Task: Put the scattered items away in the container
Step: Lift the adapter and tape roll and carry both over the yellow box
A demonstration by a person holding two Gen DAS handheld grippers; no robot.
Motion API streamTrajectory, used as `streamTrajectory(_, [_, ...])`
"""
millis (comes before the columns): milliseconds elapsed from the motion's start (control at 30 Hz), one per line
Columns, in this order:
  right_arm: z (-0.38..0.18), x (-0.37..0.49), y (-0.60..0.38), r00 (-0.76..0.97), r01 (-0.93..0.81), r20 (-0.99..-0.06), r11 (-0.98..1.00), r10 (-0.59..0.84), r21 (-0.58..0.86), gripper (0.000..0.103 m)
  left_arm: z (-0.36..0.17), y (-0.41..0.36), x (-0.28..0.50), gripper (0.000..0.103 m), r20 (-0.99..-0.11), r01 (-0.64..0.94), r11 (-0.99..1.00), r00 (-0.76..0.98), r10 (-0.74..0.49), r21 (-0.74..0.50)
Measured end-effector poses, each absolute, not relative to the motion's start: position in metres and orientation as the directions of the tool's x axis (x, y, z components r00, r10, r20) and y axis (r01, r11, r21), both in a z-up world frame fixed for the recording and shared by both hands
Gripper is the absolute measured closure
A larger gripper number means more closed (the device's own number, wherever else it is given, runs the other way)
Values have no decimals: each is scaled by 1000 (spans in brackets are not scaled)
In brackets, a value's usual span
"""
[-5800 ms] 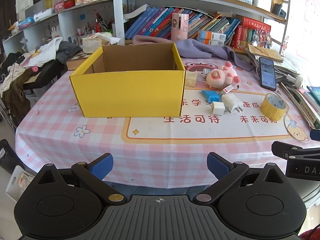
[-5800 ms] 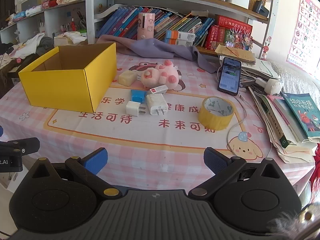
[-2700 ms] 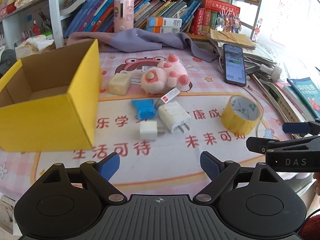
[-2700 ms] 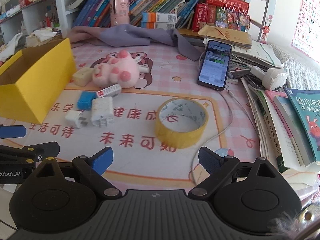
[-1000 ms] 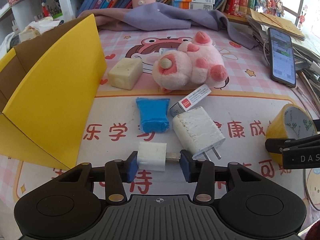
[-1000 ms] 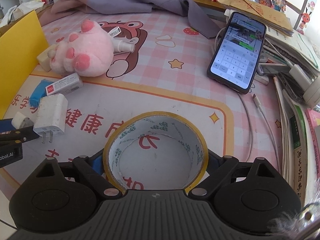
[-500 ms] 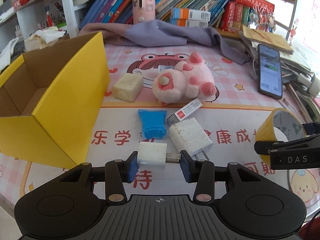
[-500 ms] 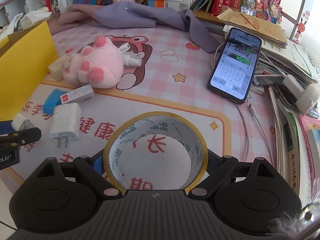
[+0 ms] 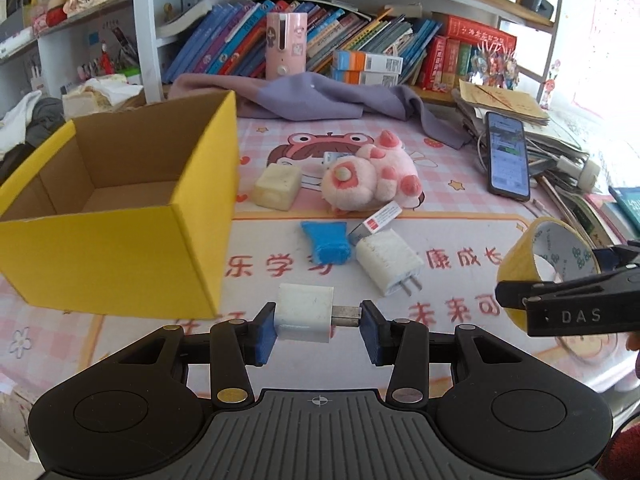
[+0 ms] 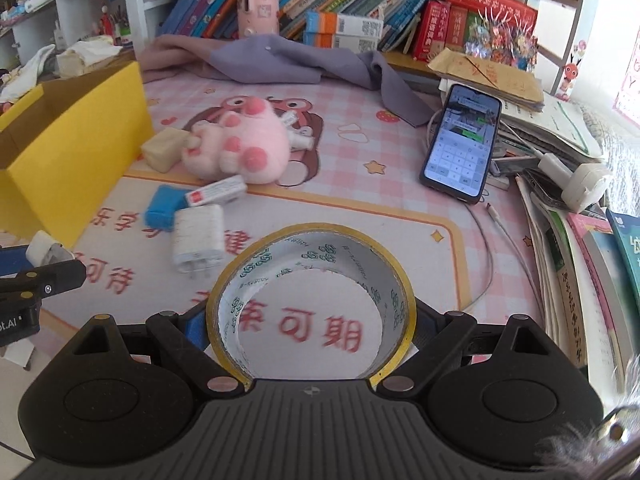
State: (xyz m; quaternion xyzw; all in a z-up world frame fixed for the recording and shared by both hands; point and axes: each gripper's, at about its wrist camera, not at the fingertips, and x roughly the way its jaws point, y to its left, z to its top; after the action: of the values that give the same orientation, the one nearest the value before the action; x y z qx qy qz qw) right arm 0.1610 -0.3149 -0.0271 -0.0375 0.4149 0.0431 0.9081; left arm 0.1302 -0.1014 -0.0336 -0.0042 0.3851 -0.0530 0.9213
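My left gripper (image 9: 318, 322) is shut on a small white charger plug (image 9: 304, 312) and holds it above the table, right of the open yellow box (image 9: 120, 248). My right gripper (image 10: 310, 326) is shut on a yellow tape roll (image 10: 260, 272), lifted off the table; the roll also shows in the left wrist view (image 9: 520, 252). On the table lie a bigger white charger (image 9: 388, 266), a blue packet (image 9: 328, 240), a small red-and-white box (image 9: 378, 220), a pink plush toy (image 9: 370, 176) and a cream block (image 9: 277, 186).
A phone (image 9: 507, 156) with a cable, stacked books and papers (image 10: 580, 240) lie at the right. A purple cloth (image 9: 320, 98) lies at the back under the bookshelf (image 9: 360, 48). The yellow box shows in the right wrist view (image 10: 72, 152) at the left.
Both grippers closed on their items about a second ago and have since lifted them: the small plug and the tape roll are off the table and higher. The left gripper pulled back toward the box.
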Motion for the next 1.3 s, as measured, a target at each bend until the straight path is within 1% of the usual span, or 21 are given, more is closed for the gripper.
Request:
streamTrajectory(167, [-24,137,-283,648,-119,-760,992,44,-44,12,-30,-78,105,61,-714,114,992,691,-115,-49])
streamTrajectory(500, [-16,90,-221,675,-157,-734,986,68,-54,12,-19,-27,57,61,-687,86,996,721,-88,-37])
streamTrajectory(767, [-19,60,-176,673,-186,-734,981,93,-46,12,-19,10,21,61,-683,63,998,728,-62,-24])
streamTrajectory(1300, [-12,29,-114,679,-283,-719,957,148,-70,12,-16,58,-18,61,-665,-1,1000,747,-19,-30])
